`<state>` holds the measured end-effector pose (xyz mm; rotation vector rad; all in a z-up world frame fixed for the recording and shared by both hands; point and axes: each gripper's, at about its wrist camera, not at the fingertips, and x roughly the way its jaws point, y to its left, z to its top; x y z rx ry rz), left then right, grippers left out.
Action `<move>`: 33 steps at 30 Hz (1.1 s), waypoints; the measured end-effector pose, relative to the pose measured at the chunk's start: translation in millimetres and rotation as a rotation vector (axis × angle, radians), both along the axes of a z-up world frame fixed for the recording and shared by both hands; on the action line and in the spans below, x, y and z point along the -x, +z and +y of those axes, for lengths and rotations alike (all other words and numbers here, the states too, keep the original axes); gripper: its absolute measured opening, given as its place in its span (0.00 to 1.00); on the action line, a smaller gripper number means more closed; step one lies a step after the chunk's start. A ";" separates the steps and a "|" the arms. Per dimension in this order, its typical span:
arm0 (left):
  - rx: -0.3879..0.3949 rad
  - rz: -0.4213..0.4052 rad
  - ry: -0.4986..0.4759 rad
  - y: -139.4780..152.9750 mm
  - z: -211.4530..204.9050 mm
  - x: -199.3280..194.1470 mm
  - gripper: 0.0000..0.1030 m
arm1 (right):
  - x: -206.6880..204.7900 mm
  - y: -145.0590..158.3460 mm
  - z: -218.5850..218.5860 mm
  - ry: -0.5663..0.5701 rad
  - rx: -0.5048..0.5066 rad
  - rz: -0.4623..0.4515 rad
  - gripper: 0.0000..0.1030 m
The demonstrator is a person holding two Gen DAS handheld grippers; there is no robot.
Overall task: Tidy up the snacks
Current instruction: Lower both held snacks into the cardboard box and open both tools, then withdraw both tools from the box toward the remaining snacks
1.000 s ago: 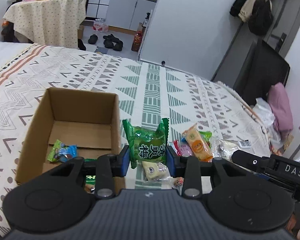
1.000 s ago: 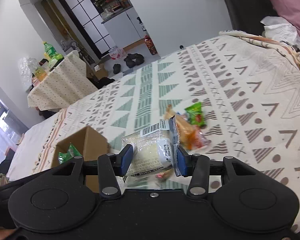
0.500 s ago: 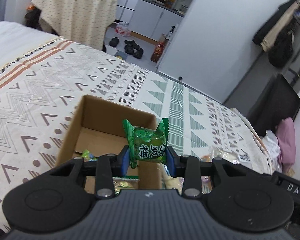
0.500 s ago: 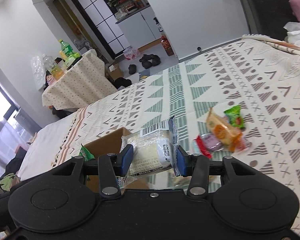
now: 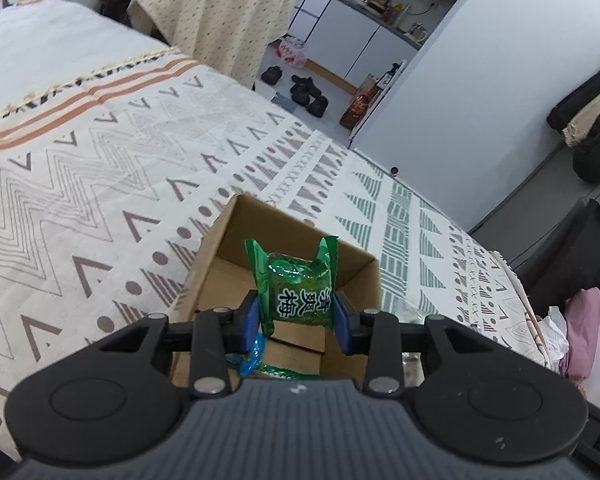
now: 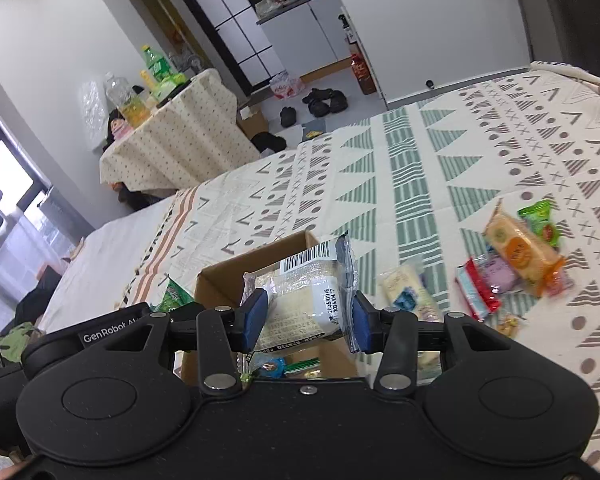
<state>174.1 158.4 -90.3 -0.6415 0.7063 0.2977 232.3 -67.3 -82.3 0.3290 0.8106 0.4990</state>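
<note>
Left wrist view: the left gripper (image 5: 296, 320) was clamped on one green packet (image 5: 298, 284) above the one cardboard box (image 5: 236, 240). The right gripper (image 6: 309, 320) pinched one clear-wrapped bun (image 6: 306, 300) over that box's corner — both could collide there, or a drop might miss. About six snacks (image 6: 516, 256) remained scattered on the bedspread (image 6: 420, 184).

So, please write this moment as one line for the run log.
left hand-held gripper: shut on green snack packet | right hand-held gripper: shut on clear wrapped pastry | both over cardboard box
</note>
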 end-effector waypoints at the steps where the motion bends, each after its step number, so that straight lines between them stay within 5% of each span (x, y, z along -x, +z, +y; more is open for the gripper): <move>1: 0.004 0.007 -0.002 -1.7 0.8 -0.7 0.36 | -1.0 -1.8 4.1 0.005 0.003 0.003 0.43; 13: -0.010 0.081 0.008 -8.7 -4.5 0.0 0.39 | -14.5 -15.8 35.7 0.018 0.023 0.036 0.42; 19: 0.001 0.130 0.032 -11.3 0.3 -1.8 0.50 | -22.0 -20.5 46.4 0.019 0.009 0.048 0.43; 23: -0.011 0.143 0.045 -11.3 -0.3 -2.3 0.65 | -24.7 -21.0 50.0 0.036 -0.017 0.058 0.50; 26: -0.015 0.145 0.041 -11.7 -1.6 -3.5 0.70 | -24.3 -18.0 47.3 0.032 -0.017 0.053 0.62; 33: -0.034 0.148 0.023 -10.1 -13.8 -7.1 0.81 | -19.9 -14.7 20.3 -0.025 0.010 0.051 0.69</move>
